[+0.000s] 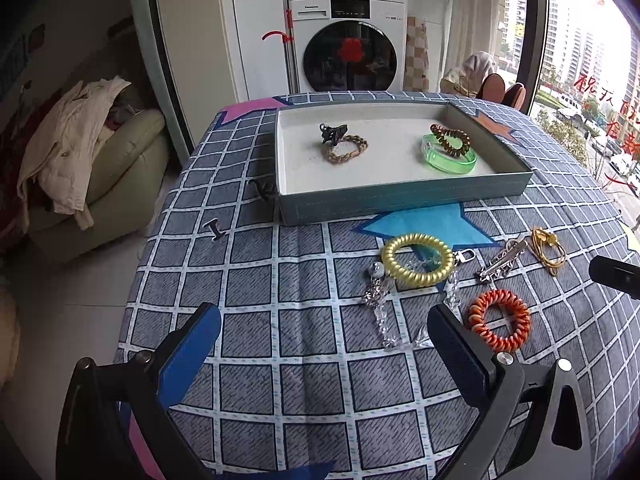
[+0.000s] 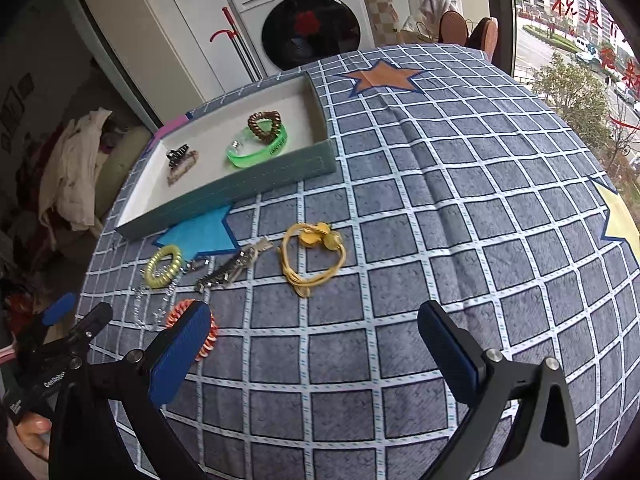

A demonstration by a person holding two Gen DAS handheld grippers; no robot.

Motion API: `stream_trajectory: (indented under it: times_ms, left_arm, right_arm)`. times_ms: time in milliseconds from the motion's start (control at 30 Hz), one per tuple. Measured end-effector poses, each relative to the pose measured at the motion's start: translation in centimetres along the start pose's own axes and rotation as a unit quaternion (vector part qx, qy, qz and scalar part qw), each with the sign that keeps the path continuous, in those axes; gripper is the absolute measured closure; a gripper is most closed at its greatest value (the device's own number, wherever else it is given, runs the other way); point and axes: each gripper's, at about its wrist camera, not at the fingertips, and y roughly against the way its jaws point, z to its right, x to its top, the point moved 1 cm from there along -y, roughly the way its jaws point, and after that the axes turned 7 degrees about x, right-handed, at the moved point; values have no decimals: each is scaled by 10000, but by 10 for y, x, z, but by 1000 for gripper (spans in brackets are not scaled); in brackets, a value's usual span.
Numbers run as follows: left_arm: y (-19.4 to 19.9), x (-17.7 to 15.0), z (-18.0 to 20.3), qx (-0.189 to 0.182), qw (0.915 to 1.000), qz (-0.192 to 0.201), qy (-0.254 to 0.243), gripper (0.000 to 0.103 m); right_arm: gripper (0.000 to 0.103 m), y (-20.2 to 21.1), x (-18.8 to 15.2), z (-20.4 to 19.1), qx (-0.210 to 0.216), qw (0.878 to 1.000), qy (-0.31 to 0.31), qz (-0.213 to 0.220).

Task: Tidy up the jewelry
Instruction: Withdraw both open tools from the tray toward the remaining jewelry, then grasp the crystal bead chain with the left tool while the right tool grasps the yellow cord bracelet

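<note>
A shallow teal tray [image 1: 400, 196] [image 2: 276, 178] holds a dark claw clip [image 1: 332, 133], a beige chain bracelet [image 1: 346, 150], a brown coil tie [image 1: 450, 138] and a green bangle [image 1: 448, 158]. On the checked cloth lie a gold coil tie [image 1: 416, 258] [image 2: 162, 266], a clear bead chain [image 1: 384, 312], a silver clip [image 1: 500, 264] [image 2: 230, 266], a yellow cord tie [image 1: 546, 250] [image 2: 310, 258] and an orange coil tie [image 1: 500, 320] [image 2: 208, 334]. My left gripper [image 1: 324, 344] is open and empty, left of the orange tie. My right gripper [image 2: 314, 344] is open and empty, below the yellow tie.
Two small dark clips [image 1: 262, 190] [image 1: 216, 230] lie left of the tray. The table edge drops off at the left toward a sofa with clothes [image 1: 80, 152]. A washing machine [image 1: 348, 48] stands behind the table. The left gripper shows at the right wrist view's left edge [image 2: 60, 332].
</note>
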Motion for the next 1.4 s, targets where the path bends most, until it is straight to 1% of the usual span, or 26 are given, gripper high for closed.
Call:
stream_trajectory:
  times_ms: [267,633,767,900,933,1100,1233,1300,1367,1400]
  left_arm:
    - [2,-10,-7,79,9998,-154,50,0]
    - [2,-14,-12,-9,9995,-310,116,0]
    - [0,-12,-8,-134,9993,-340,112,0]
    - [-5,-6,-3,-142,9994,-323,60,0]
    - [-7,-5,-2,-152,9993,-331,53,0]
    - [-17,-1,5,-85,9993,-358,-57,0]
    - [-27,-1,6,-77,9986,-518,5,0]
    - [-30,-2,7,-76,9983,-571,-14,3]
    - [-30,-2,8,-87,9985,-535,-14,4]
    - [-28,-2,9,-110,9986,-507,-40,7]
  right_arm:
    - [0,1,-3,10,-156,9999,-20,17]
    - [1,-1,-3,13,-200,9998,12,43]
    - [9,-5,-1,11,-259,9996,56,40]
    - [24,-12,4,12,-310,9995,15,27]
    - [26,-14,5,13,-330,9995,9,19]
    - [35,-22,10,15,-417,9991,2,16]
    - [41,-28,15,13,-516,9986,76,16]
    - [44,-34,18,10,-548,9984,146,-24]
    - [47,-41,19,7,-586,9979,254,-77]
    - [47,-43,20,4,-664,9971,370,-58]
